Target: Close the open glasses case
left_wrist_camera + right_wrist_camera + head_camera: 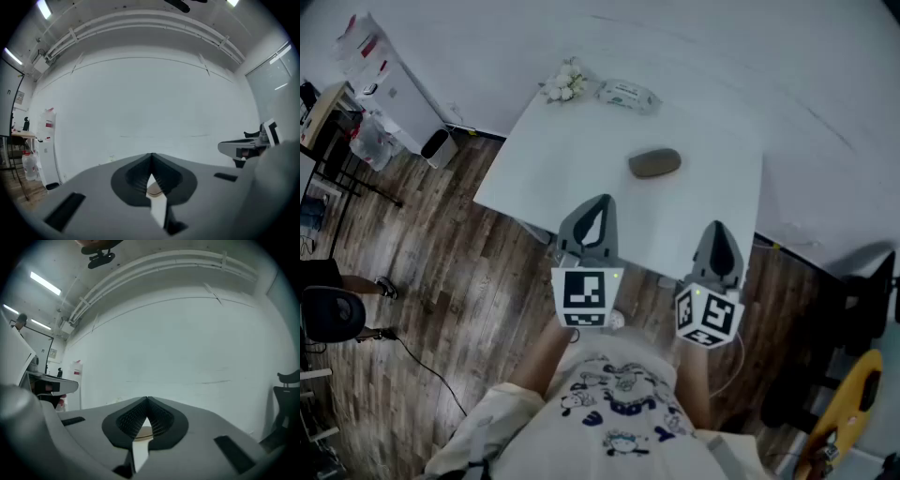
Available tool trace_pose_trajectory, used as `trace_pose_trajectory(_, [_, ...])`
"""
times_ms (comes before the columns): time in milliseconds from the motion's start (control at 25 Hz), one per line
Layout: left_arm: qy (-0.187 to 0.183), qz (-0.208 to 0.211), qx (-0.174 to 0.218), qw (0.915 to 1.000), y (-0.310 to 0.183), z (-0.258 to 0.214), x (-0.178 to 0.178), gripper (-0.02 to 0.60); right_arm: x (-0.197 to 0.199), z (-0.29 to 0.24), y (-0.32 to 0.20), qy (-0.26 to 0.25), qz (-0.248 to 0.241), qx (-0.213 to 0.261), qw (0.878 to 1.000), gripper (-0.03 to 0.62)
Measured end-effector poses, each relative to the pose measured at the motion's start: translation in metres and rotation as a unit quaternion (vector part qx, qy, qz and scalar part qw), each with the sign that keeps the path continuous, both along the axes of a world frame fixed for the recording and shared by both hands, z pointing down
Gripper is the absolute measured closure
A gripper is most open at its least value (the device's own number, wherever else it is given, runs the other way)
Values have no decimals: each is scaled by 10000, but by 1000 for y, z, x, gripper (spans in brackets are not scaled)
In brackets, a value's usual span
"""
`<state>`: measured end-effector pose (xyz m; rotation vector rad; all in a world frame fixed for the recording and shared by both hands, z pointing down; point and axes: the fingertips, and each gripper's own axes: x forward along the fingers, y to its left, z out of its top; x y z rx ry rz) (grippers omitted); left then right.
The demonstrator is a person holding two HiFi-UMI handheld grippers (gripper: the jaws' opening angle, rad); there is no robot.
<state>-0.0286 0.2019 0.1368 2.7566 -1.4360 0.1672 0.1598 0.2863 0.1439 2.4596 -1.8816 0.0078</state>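
My left claw [604,201] and right claw [715,227] are both pinched shut and empty, held at the table's [553,164] near edge. The case [654,163] lies mid-table, farther off. It looks light, stiff and smooth-shelled, likely slippery, so I'd press on the lid's top.
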Motion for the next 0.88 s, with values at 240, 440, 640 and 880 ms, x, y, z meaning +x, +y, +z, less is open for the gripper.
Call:
trace_pose_trajectory(240, [2,-14,-26,10000,5,-1,4,583,2,-2,2,81,-95,-29,9999,592])
trace_pose_trajectory(440, [-32,-29,-68,10000,1,3,9,583,6,3,-2,12,-91,-64,9999,592])
trace_pose_trajectory(640, [-96,-59,-110,9999,-1,10,17,583,15,8,-5,-44,-120,-54,9999,592])
trace_pose_trajectory(880, [-94,-237,-185,9995,-9,19,27,583,23,19,-20,-137,-374,-156,9991,592])
